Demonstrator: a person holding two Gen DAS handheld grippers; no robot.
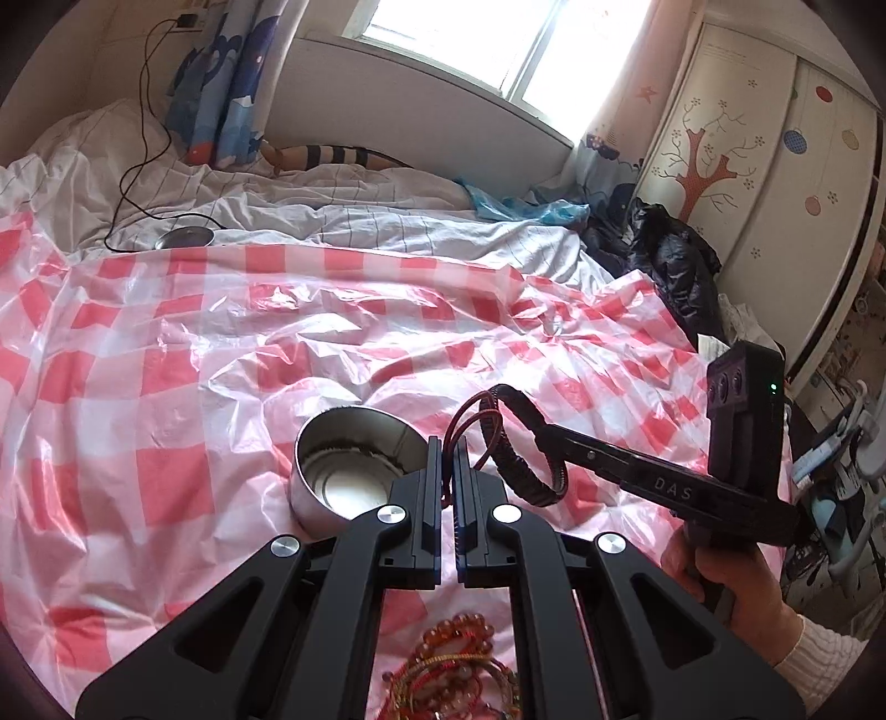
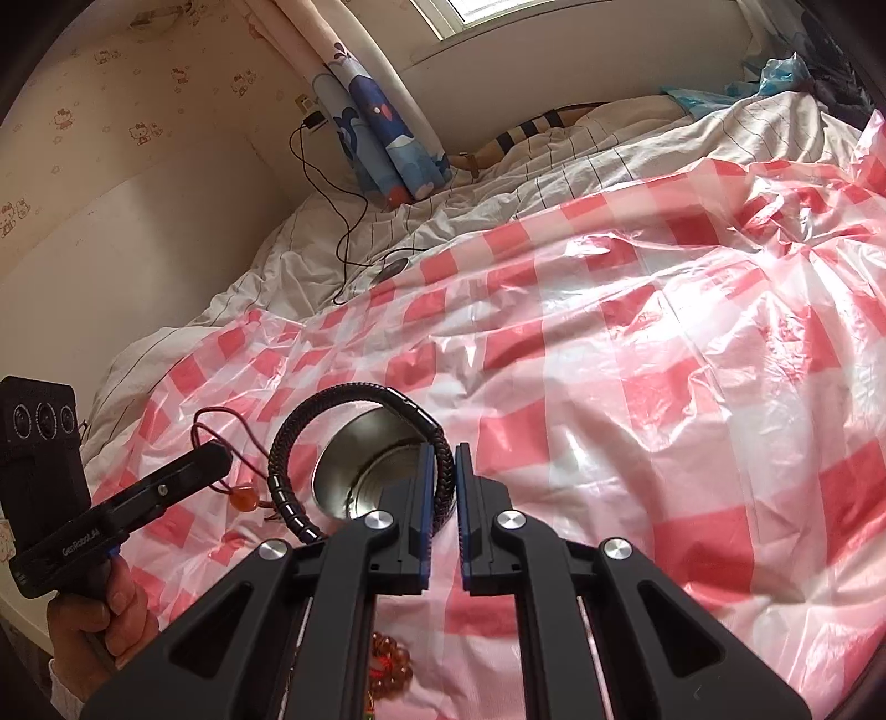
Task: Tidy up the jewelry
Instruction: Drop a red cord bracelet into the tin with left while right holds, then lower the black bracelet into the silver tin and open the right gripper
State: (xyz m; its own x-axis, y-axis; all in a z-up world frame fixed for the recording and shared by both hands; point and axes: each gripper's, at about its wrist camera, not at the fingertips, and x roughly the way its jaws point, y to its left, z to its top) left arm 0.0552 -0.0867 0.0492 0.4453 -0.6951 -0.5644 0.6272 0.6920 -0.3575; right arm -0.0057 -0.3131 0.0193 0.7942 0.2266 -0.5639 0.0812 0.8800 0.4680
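The right gripper (image 2: 443,459) is clamped on a braided black bracelet (image 2: 293,437), and the left gripper (image 1: 447,459) pinches a red cord (image 1: 470,412). Both hang near the steel bowl (image 1: 310,476) at lower centre, probably their destination; more beads (image 1: 459,664) wait at the bottom edge.

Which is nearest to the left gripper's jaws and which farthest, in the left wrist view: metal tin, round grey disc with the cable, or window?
From the left gripper:
1. Metal tin, just left of the jaws on the checked plastic sheet.
2. Round grey disc, far left, at the sheet's far edge on the bedding.
3. Window, on the far wall above the bed.
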